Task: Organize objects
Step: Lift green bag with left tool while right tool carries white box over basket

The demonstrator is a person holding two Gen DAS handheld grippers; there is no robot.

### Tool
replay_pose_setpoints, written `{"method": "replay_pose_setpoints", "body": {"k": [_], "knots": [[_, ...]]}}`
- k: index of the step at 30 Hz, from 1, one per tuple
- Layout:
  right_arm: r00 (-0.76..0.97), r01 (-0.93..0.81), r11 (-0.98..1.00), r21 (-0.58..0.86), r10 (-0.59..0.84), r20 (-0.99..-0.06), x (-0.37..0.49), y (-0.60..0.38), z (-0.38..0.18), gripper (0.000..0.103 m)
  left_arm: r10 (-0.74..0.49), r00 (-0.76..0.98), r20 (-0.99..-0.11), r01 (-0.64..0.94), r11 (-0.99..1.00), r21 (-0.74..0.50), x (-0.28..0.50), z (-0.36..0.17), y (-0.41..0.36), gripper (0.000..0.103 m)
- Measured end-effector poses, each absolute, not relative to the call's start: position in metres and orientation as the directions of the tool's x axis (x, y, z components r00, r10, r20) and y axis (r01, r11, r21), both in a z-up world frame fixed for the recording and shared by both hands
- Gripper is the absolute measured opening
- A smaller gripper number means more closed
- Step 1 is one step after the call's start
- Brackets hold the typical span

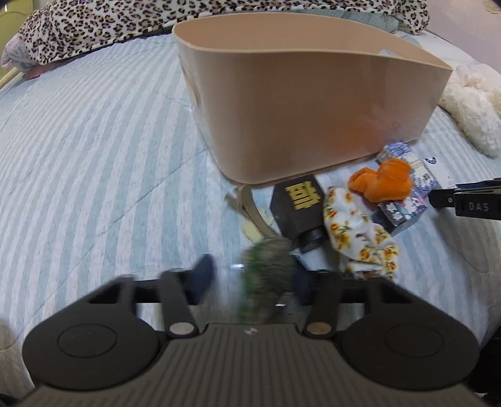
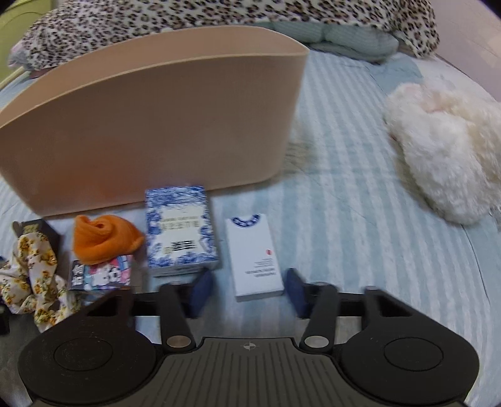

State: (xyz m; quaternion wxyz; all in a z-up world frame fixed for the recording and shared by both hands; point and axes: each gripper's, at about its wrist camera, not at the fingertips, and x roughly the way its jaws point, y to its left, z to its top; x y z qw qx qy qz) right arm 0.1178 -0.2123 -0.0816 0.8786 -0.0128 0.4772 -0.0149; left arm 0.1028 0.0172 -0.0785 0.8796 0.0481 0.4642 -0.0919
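A tan plastic bin [image 1: 297,103] stands on the striped bed; it also shows in the right wrist view [image 2: 150,122]. In front of it lie a black bottle with gold print [image 1: 297,209], a floral scrunchie [image 1: 360,238], an orange cloth [image 1: 382,181] on a small printed box [image 1: 404,209], a blue patterned box [image 2: 180,231] and a white box [image 2: 255,255]. My left gripper [image 1: 250,278] is open, with a blurred green and grey fuzzy thing [image 1: 267,281] between its fingers. My right gripper [image 2: 247,291] is open, its fingers either side of the white box's near end.
A fluffy white plush [image 2: 444,156] lies on the right of the bed. A leopard-print blanket [image 2: 188,15] is bunched along the far edge. Tan straps and a pale yellow piece [image 1: 247,216] lie left of the bottle. The right gripper's fingertip [image 1: 441,197] reaches in from the right.
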Motion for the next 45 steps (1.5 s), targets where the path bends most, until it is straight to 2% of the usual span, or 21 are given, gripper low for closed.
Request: {"method": "replay_pose_setpoints", "body": {"k": [5, 12, 20, 28, 33, 45], "knots": [[0.548, 0.01, 1.0, -0.018, -0.021, -0.836, 0.112, -0.214, -0.078, 0.028, -0.127, 0.543, -0.83, 0.201, 0.979, -0.018, 0.094, -0.073, 0.021, 0.033], [0.581, 0.055, 0.997, 0.054, 0.012, -0.814, 0.09, -0.226, -0.051, 0.028, -0.143, 0.562, -0.815, 0.16, 0.985, -0.062, 0.091, -0.043, 0.035, 0.032], [0.708, 0.007, 0.997, 0.083, 0.053, -0.704, 0.089, -0.222, 0.012, 0.028, -0.151, 0.717, -0.68, 0.16, 0.986, -0.05, 0.109, 0.031, 0.03, 0.032], [0.791, -0.049, 0.997, 0.064, 0.078, -0.607, 0.13, -0.209, 0.058, 0.028, -0.135, 0.8, -0.585, 0.157, 0.987, -0.014, 0.162, 0.072, 0.007, 0.032], [0.765, -0.051, 0.989, 0.139, 0.129, -0.631, 0.167, -0.208, 0.052, 0.028, -0.13, 0.779, -0.613, 0.166, 0.986, 0.001, 0.201, 0.062, -0.017, 0.032], [0.675, -0.063, 0.994, 0.087, 0.107, -0.73, 0.227, -0.195, -0.005, 0.028, -0.088, 0.636, -0.767, 0.146, 0.989, 0.007, 0.264, -0.016, -0.047, 0.035]]}}
